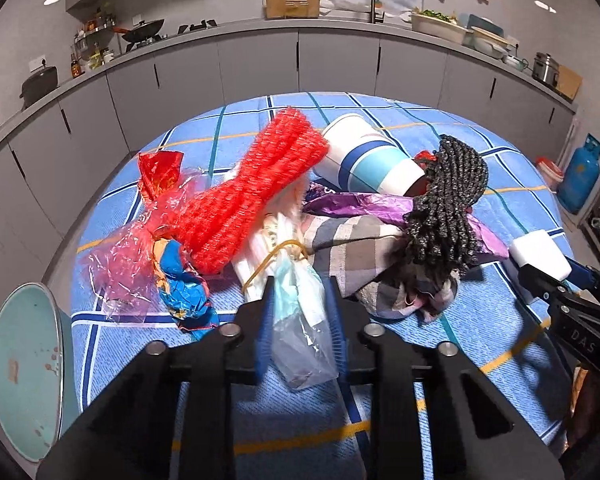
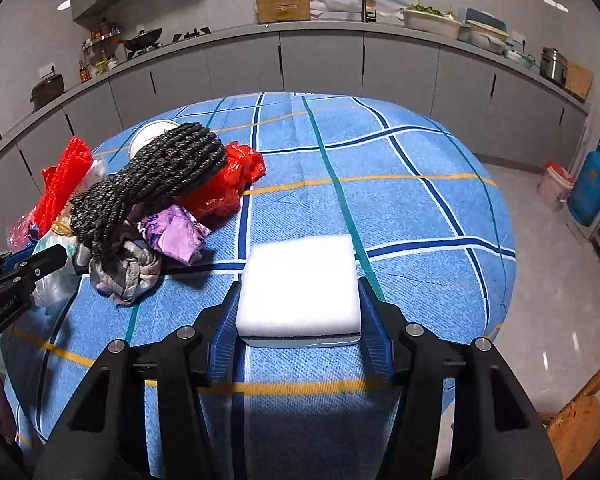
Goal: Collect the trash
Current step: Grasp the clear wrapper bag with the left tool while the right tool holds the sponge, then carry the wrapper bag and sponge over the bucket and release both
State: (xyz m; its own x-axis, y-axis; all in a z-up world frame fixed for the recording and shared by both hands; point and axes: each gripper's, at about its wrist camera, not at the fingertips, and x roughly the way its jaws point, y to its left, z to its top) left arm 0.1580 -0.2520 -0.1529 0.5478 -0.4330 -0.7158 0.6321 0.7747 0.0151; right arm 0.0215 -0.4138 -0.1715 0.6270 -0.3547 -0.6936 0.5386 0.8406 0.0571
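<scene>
A heap of trash lies on the blue checked tablecloth [image 1: 480,344]: a red net [image 1: 256,188], a striped paper cup [image 1: 368,160] on its side, a black net [image 1: 448,200], a purple wrapper [image 1: 356,202], a checked cloth [image 1: 356,240] and pink cellophane [image 1: 140,248]. My left gripper [image 1: 301,284] is at the heap's near edge, shut on a clear plastic bag [image 1: 300,332]. My right gripper [image 2: 298,284] is shut on a white foam block [image 2: 298,264] just above the tablecloth, to the right of the heap. The same block [image 1: 540,254] shows at the right edge of the left wrist view.
A teal bin [image 1: 24,364] stands open beside the table at the lower left. A wicker basket [image 2: 572,420] sits on the floor at the lower right. A blue gas cylinder [image 2: 590,180] stands at the far right, and grey kitchen cabinets [image 2: 320,60] run behind the table.
</scene>
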